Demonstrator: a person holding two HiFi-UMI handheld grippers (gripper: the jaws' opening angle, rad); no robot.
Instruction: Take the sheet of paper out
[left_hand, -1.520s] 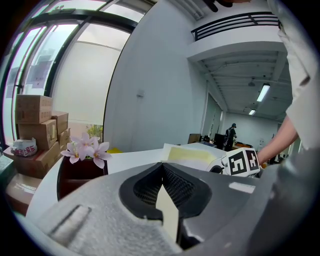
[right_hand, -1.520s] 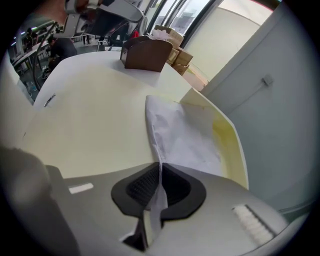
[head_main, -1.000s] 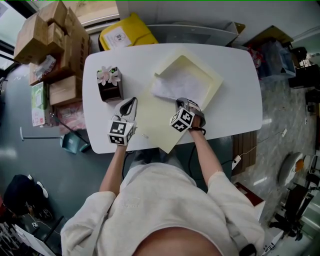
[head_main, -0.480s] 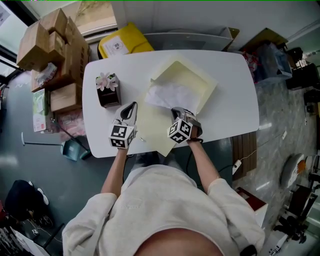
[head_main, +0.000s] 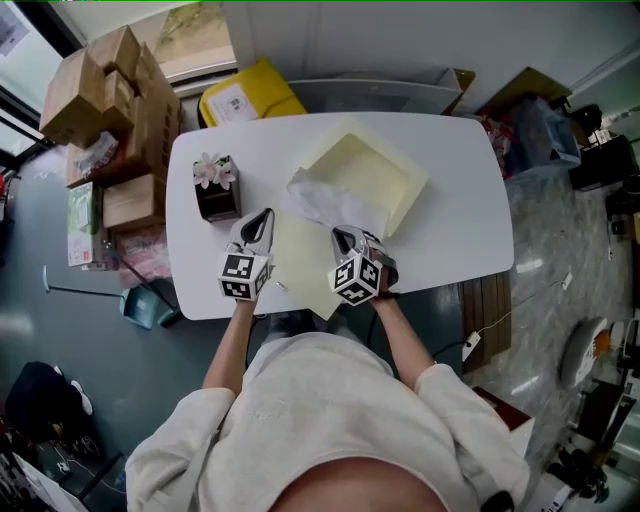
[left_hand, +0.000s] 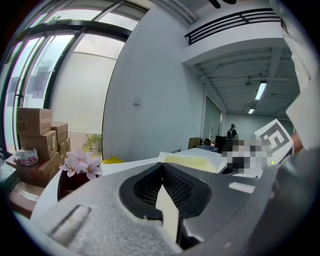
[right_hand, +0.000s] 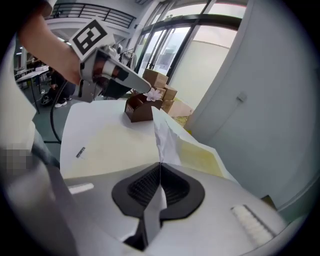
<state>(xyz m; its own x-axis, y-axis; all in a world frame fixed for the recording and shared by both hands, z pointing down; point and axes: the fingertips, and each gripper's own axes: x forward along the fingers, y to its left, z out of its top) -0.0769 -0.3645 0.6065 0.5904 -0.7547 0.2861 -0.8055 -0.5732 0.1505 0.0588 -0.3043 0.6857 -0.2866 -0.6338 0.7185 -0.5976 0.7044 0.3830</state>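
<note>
So, quick status from my end: the right gripper (right_hand: 160, 167) has its jaws pressed tight on one corner of the white sheet of paper (head_main: 322, 200). The sheet is crumpled and lifted. Its near end hangs from the jaws over the flap, and its far end looks to be trailing across the near rim of the pale yellow box (head_main: 413, 186), so I'd call it mostly out but not clear.

The left gripper (left_hand: 162, 172) has its jaws clamped on the edge of the box's flat lid flap (head_main: 300, 262), which lies on the desk (head_main: 460, 225) toward me. My read is that it's an anchor, so the box doesn't slide or tip when the paper drags over the rim.

The paper looks thin and tissue-like, so a corner pinch and a gentle pull make sense. The flower box (head_main: 216, 185) sits off to the left, well clear.
</note>
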